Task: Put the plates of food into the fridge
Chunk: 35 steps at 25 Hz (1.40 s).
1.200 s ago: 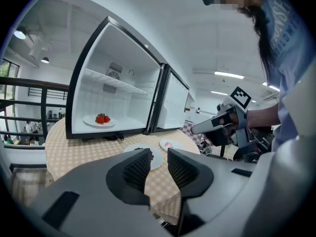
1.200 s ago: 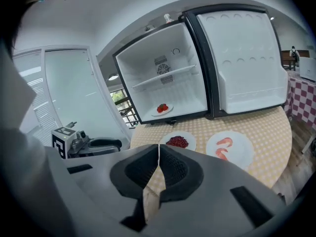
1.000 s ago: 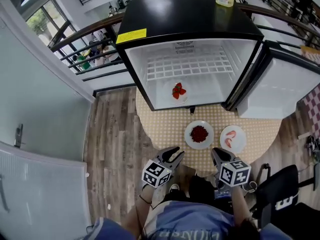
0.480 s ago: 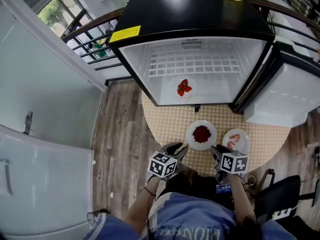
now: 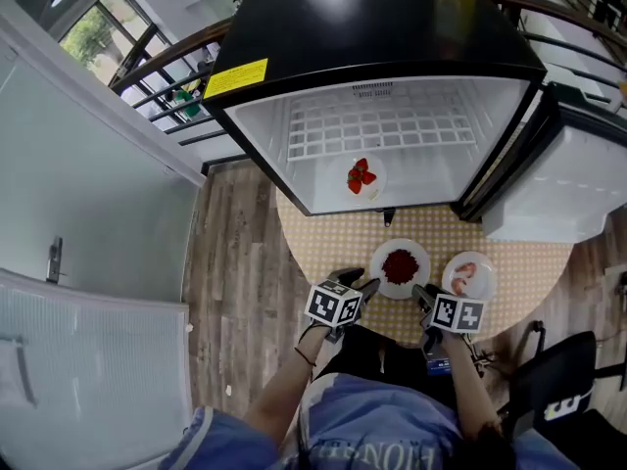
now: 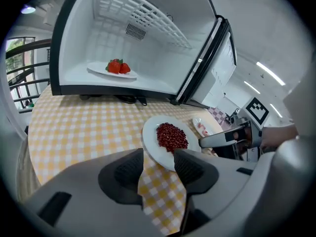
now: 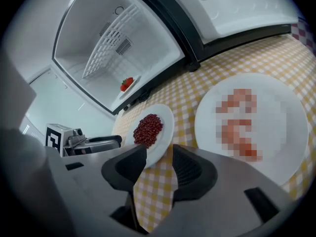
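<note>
the fridge stands open, black outside, white inside. a white plate of strawberries lies flat on its floor. just in front, a plate of dark red bits and a plate of pink food lie side by side.

The tablecloth is yellow-and-white checked, the plate white, the fridge black outside and white within.

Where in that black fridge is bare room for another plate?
The white fridge floor right of the white strawberry plate is bare; so is the wire shelf above. The yellow checked table front is crowded: white red-seed plate, white pink-food plate.
</note>
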Each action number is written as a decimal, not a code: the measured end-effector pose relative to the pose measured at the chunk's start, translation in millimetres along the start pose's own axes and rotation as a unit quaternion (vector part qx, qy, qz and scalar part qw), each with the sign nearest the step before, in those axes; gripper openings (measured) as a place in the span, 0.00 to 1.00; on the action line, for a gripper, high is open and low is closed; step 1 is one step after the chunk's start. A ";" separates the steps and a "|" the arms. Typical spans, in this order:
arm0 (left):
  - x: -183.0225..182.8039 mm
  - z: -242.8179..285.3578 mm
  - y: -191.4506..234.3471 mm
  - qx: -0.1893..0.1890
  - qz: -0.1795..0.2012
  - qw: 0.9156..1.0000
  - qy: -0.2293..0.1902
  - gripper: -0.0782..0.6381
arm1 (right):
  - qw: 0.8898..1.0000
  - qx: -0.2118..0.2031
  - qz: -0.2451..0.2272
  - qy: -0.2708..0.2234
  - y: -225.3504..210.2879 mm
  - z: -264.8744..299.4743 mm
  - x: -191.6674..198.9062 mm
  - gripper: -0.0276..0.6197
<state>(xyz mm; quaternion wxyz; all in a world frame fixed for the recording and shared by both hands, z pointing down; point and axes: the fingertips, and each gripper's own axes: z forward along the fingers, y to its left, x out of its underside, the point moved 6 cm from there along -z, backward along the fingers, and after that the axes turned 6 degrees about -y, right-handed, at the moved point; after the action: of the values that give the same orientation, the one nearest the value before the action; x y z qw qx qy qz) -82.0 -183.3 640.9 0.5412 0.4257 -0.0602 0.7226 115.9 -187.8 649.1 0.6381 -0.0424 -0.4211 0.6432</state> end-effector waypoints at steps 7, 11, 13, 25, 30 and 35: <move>-9.7 20.5 12.7 0.038 0.030 0.998 0.041 0.38 | 0.998 0.032 0.039 -0.024 -0.2 1.9 -0.4 0.30; -10.5 24.6 12.2 0.058 0.040 0.996 0.048 0.38 | 0.997 0.057 0.038 -0.028 -0.7 2.5 0.6 0.28; -9.2 23.4 12.1 0.069 0.037 0.996 0.044 0.38 | 0.996 0.073 0.036 -0.032 -2.0 2.8 1.5 0.23; -15.9 16.9 10.3 0.100 -0.001 0.995 0.000 0.37 | 0.984 0.068 0.146 -0.074 -0.4 -4.1 3.2 0.14; -33.7 10.6 9.6 0.101 0.017 0.994 -0.028 0.37 | 0.982 0.050 0.150 -0.108 10.7 -13.3 -18.5 0.13; -65.7 12.2 9.9 0.101 0.031 0.992 -0.063 0.37 | 0.979 0.039 0.140 -0.146 21.0 -20.4 -56.3 0.12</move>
<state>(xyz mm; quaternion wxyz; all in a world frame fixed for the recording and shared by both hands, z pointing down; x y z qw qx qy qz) -80.2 -242.1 607.6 0.4675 0.5207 -0.0337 0.7136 121.7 -222.6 596.4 0.4743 0.0183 -0.4736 0.7419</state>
